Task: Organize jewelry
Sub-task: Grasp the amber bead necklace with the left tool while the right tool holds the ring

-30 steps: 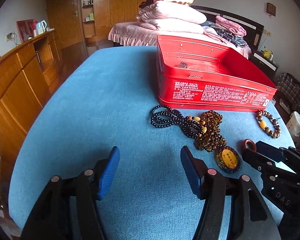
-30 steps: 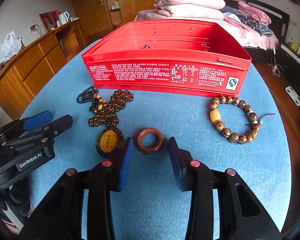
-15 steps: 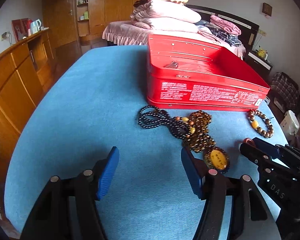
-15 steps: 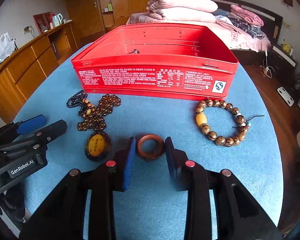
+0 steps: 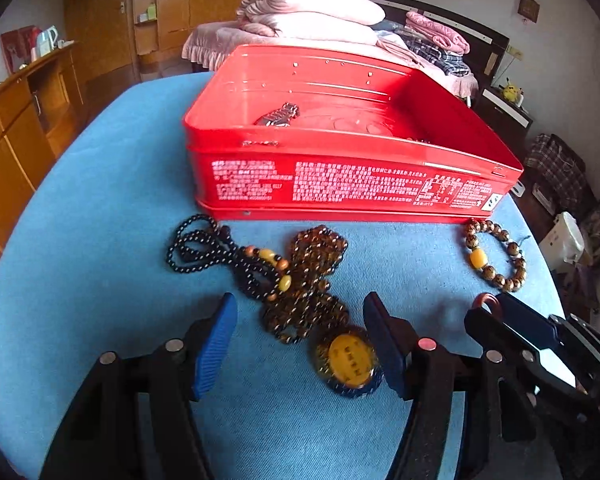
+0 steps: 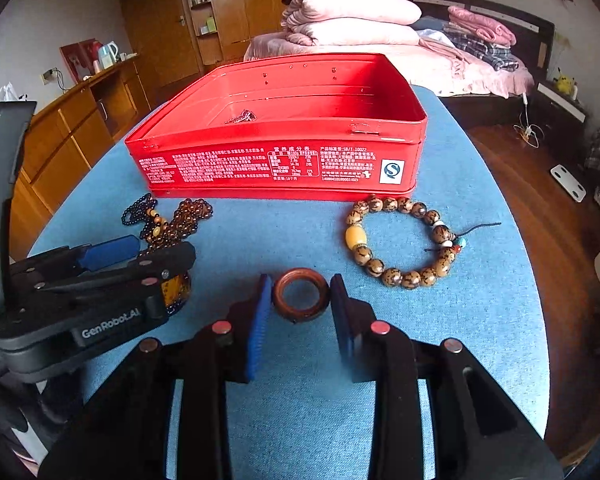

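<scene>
One piece sits in the red tin [image 6: 284, 128]; we've got our right gripper [image 6: 300, 300] fingers closing around the wooden ring [image 6: 300, 294], not yet clamped, left gripper [image 5: 296, 336] fingers open over the pendant necklace [image 5: 350, 358], bead bracelet [image 6: 400, 240] waiting.

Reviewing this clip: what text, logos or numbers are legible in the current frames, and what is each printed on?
"GenRobot.AI": on the left claw body, seen from the right wrist.
"S" logo, white square: on the red tin front wall.
The tin's white Chinese print and nutrition table: too small to read.
Characters on the yellow pendant: blurred.
</scene>
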### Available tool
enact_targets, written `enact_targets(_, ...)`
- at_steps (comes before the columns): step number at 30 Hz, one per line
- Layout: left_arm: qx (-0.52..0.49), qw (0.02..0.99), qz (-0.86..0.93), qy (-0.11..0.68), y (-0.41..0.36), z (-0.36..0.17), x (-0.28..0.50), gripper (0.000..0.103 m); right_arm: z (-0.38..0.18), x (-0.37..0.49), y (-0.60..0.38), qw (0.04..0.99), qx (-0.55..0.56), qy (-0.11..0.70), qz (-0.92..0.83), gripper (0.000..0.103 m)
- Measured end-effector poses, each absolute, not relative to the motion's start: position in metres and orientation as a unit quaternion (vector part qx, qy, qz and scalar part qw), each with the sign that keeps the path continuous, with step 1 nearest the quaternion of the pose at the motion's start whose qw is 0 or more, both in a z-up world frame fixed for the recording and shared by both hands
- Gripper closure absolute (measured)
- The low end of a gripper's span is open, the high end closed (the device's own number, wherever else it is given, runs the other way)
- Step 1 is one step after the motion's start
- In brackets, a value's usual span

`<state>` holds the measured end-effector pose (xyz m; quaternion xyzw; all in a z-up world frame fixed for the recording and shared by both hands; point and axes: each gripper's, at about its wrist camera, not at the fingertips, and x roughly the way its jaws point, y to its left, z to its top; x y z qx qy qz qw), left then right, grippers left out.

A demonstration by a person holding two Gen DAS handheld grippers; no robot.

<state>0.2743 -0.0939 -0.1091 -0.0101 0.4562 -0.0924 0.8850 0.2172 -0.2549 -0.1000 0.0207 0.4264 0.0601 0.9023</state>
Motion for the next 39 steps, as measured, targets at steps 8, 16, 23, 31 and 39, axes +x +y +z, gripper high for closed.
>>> enact_targets(8,-0.001,0.885,-0.073,0.459,-0.104,-0.111,0.277,0.063,-0.103,0.218,-0.267,0.902,0.034,0.427,0.058,0.074)
enact_targets(16,-0.021,0.876,-0.112,0.468,-0.087,-0.108,0.268,0.075,-0.104,0.216,-0.264,0.901,0.037,0.427,0.064,0.074)
enact_targets(23,-0.037,0.866,-0.157,0.474,-0.057,-0.102,0.241,0.083,-0.101,0.215,-0.255,0.901,0.032,0.427,0.069,0.074)
enact_targets(31,-0.028,0.866,-0.155,0.474,-0.053,-0.102,0.244,0.053,-0.104,0.215,-0.245,0.897,0.029,0.434,0.075,0.074)
enact_targets(39,-0.01,0.87,-0.147,0.47,-0.067,-0.108,0.253,0.078,-0.105,0.217,-0.245,0.895,0.026,0.439,0.072,0.074)
